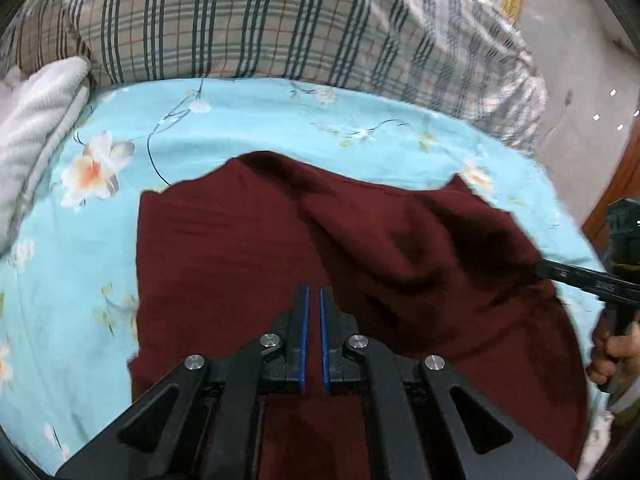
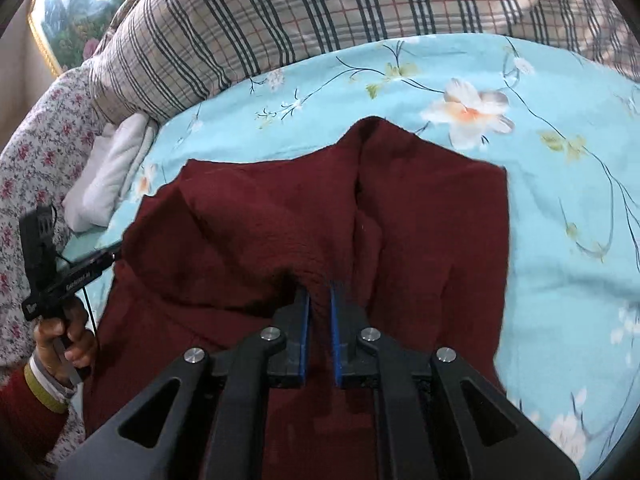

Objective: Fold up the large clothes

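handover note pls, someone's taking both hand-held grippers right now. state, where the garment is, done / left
Left hand-held gripper: fingers nearly shut over the near part of the maroon garment; whether cloth is pinched, cannot tell.
Right hand-held gripper: shut on a raised ridge of the garment, cloth bunched between the blue pads.
Garment lies on the light-blue floral sheet, rumpled on the right gripper's side, flatter on the left's. Plaid pillow behind it.
Done: garment laid out, right grasp taken.
Left: probably carry the gripped part across, flatten it, then finish the remaining folds.
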Tool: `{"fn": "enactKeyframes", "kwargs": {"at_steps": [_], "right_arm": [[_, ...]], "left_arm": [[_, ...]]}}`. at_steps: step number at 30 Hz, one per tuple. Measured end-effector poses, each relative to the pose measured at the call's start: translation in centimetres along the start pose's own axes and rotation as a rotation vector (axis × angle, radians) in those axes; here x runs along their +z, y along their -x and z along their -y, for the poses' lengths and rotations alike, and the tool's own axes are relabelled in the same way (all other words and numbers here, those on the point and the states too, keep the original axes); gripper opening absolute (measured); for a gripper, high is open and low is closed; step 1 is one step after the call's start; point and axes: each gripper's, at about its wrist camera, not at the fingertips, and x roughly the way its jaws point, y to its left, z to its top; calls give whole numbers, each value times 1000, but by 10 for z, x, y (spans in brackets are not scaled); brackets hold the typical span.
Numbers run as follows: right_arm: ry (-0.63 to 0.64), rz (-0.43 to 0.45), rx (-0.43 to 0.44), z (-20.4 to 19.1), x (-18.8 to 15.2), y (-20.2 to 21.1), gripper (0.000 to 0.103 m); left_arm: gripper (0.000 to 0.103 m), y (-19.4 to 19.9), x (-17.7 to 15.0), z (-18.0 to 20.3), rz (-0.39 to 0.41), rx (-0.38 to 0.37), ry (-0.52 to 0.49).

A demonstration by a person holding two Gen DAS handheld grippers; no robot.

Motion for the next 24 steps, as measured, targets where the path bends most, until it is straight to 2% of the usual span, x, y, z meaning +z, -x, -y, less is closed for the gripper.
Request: {"fn": "enactKeyframes", "kwargs": {"at_steps": [1, 3, 4, 5, 8, 10, 12, 15, 16, 17, 19, 21, 22, 23, 24], "right_arm": [[1, 17, 6, -2, 0, 7, 16], [10, 66, 33, -8, 3, 21, 36], [16, 94, 48, -12, 5, 26, 55], [25, 113, 64, -17, 9, 28, 66], [62, 118, 99, -34, 34, 13, 67], [107, 47, 123, -47, 51, -13, 74], [175, -29, 79, -61, 64, -45, 74], [241, -118, 59, -72, 73, -82, 74], [252, -139, 52, -73, 74, -90, 69], [271, -166, 41, -75, 75, -100, 44], [271, -204, 44, -76, 71, -106, 6], [258, -157, 78, -76, 67, -89, 6], [249, -129, 118, -75, 64, -78, 6], [248, -64, 185, -77, 57, -56, 6], [252, -29, 207, -78, 51, -43, 6]], "left_arm": [[7, 4, -2, 3, 4, -11, 2], [15, 18, -8, 10, 2, -77, 13], [19, 24, -11, 10, -6, -108, 18], [22, 24, -12, 14, -16, -135, 25], [29, 5, -2, 33, -68, -219, 42], [30, -10, -1, 45, -111, -231, 24], [30, -26, -3, 54, -156, -213, -7], [30, -42, -3, 51, -199, -212, 14], [30, -48, -1, 50, -209, -206, 26], [30, -52, 0, 47, -218, -196, 35], [30, -58, 6, 41, -217, -165, 48], [30, -59, 17, 32, -180, -119, 66], [30, -56, 21, 26, -160, -94, 79], [30, -54, 24, 20, -146, -79, 97], [31, -51, 25, 12, -131, -70, 126]]}}
